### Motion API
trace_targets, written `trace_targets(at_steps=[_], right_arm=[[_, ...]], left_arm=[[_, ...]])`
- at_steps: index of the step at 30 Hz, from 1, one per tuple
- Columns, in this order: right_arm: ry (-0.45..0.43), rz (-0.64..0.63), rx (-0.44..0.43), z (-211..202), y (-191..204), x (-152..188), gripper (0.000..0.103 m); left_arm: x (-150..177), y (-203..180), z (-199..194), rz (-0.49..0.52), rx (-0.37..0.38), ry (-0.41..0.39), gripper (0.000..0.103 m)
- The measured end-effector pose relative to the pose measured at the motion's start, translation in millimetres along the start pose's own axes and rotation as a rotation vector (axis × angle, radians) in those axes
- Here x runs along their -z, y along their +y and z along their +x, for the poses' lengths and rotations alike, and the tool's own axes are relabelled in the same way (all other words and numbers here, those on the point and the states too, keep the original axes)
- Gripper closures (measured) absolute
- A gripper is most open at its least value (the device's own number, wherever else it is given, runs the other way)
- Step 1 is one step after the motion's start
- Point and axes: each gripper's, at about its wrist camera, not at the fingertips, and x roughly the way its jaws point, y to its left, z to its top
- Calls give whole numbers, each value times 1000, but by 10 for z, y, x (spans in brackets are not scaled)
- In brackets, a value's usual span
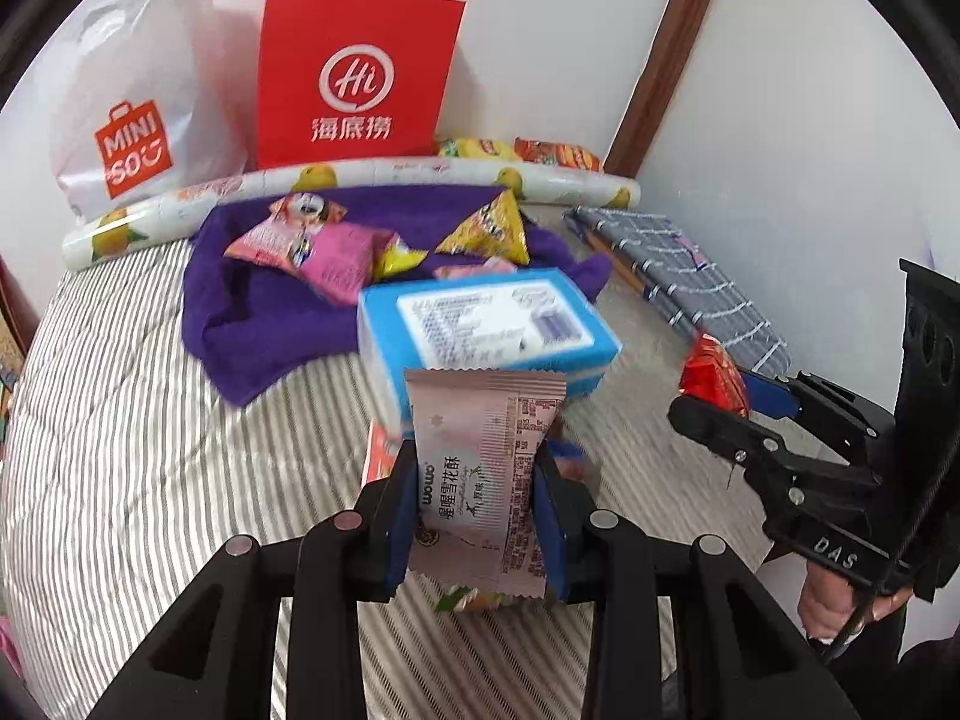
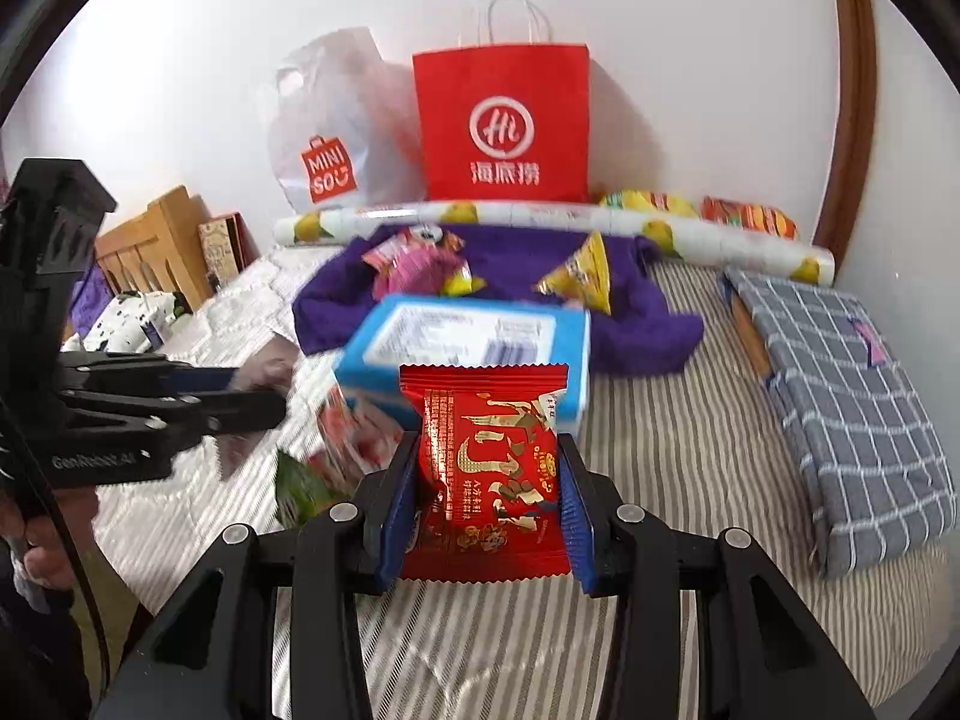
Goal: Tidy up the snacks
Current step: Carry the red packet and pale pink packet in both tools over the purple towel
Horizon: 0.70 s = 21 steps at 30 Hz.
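Striped bedding (image 2: 690,450) against a white wall, with a blue box (image 1: 486,324) at its centre as landmark: behind the box, a purple cloth (image 1: 270,312) strewn with small snack packets (image 1: 336,246), then a red paper bag (image 1: 354,72) and a white Miniso bag (image 1: 132,96). Left gripper (image 1: 477,498) — clamped on a pink snack packet (image 1: 480,468) just in front of the box. Right gripper (image 2: 489,498) — closed on a red snack packet (image 2: 489,462), likewise before the box.
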Motion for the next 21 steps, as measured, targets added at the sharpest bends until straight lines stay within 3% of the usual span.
trace_targets(at_steps=[13,21], right_arm=[[-41,-19,15,71,-62,-643,60],[-61,-20,24,236,-164,-982,60]], left_arm=[[-599,-2,21,-18,22,-42,70],[-906,100,142,-17,-5,-61,70]])
